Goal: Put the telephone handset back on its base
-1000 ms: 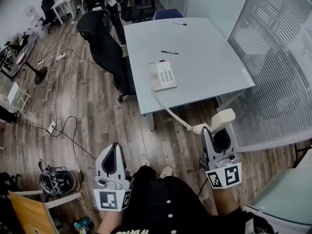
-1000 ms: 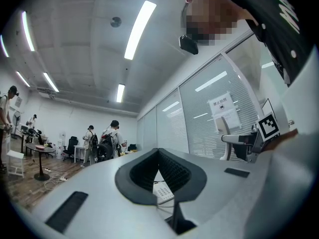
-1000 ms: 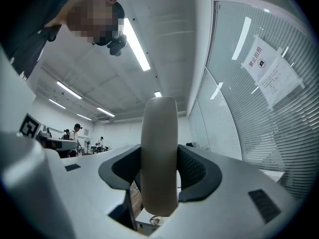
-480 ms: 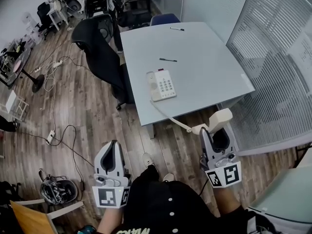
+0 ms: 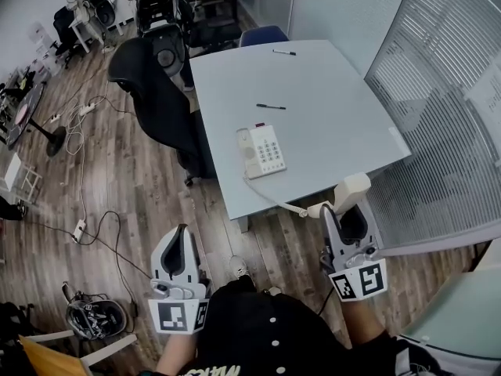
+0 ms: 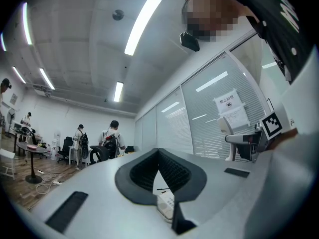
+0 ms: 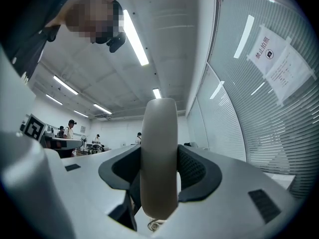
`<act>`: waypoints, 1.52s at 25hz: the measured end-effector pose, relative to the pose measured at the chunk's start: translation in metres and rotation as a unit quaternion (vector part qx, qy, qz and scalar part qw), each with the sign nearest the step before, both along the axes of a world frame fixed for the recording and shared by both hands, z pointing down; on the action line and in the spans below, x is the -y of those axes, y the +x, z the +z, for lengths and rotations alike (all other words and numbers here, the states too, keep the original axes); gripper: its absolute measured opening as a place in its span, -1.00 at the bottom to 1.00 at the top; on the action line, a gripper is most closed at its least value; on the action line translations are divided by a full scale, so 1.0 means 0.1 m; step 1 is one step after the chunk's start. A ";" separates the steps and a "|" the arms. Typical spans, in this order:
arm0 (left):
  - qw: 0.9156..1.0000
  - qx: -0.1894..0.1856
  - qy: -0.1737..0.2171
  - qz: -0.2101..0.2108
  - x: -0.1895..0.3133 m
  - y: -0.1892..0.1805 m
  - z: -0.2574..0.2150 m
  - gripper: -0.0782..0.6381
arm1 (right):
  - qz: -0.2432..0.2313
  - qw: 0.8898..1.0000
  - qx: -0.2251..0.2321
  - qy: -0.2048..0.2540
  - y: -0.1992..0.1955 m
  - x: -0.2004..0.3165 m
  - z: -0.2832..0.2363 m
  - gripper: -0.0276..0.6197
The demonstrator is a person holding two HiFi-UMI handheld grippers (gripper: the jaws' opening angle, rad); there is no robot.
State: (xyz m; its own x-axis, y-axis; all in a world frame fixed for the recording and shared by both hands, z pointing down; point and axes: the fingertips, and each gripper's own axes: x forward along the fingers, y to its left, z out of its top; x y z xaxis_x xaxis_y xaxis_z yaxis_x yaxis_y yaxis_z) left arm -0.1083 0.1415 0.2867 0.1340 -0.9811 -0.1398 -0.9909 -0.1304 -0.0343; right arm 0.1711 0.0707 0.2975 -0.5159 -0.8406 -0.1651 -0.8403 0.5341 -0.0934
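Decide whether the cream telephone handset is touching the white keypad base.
Apart. Head view: right claw holds the handset off the grey table, well clear of the base.

Bright ceiling strip lights (image 6: 142, 24), fisheye-warped edges

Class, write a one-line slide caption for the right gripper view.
Right tool grips the cream telephone handset between its jaws, blinds alongside.

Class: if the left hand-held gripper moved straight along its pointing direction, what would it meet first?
Probably the telephone base on the table, framed between the jaws; depth is unclear.
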 end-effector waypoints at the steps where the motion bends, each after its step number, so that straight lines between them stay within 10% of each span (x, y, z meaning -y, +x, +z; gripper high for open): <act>1: 1.000 -0.001 0.002 -0.003 0.04 -0.03 0.00 -0.74 | 0.000 1.000 0.001 0.001 -0.02 0.04 -0.01 -0.18; 19: 0.999 -0.009 0.015 0.026 0.57 -0.52 -0.03 -0.74 | 0.011 1.000 -0.006 0.019 -0.53 0.48 -0.19 -0.18; 38: 0.999 0.003 -0.040 0.032 1.19 -0.29 0.25 -0.74 | -0.038 0.995 -0.047 -0.077 -0.75 1.43 0.49 -0.18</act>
State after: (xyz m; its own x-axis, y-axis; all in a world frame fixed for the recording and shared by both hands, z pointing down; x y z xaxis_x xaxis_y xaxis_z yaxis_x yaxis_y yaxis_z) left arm -0.1376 0.0226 0.3117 0.1967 -0.9786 -0.0598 -0.9803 -0.1954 -0.0276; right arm 0.0958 -0.0722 0.3462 -0.5859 -0.8103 0.0148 -0.8069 0.5816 -0.1031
